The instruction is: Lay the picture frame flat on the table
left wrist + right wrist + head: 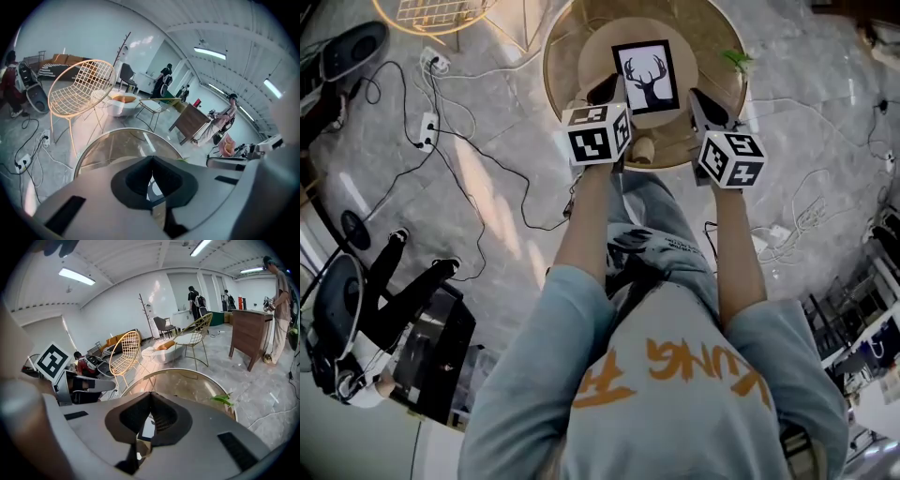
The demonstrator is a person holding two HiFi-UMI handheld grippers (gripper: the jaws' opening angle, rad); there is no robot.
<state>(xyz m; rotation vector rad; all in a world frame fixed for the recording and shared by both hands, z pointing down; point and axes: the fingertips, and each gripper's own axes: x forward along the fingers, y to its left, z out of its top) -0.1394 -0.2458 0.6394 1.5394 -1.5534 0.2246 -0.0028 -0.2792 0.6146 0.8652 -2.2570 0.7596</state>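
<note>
The picture frame, black-edged with a deer silhouette on white, shows face up on the round glass table, over a pale round disc. My left gripper sits close by the frame's left edge. In the left gripper view its fingertips meet, with nothing seen pinched between them. A sliver of the frame shows through the gap lower down. My right gripper is just right of the frame and apart from it. Its tips are also together.
A green leaf lies at the table's right rim. A gold wire chair stands beyond the table to the left. Cables and power strips cross the marble floor. Dark equipment sits at lower left. A wooden cabinet and people stand farther off.
</note>
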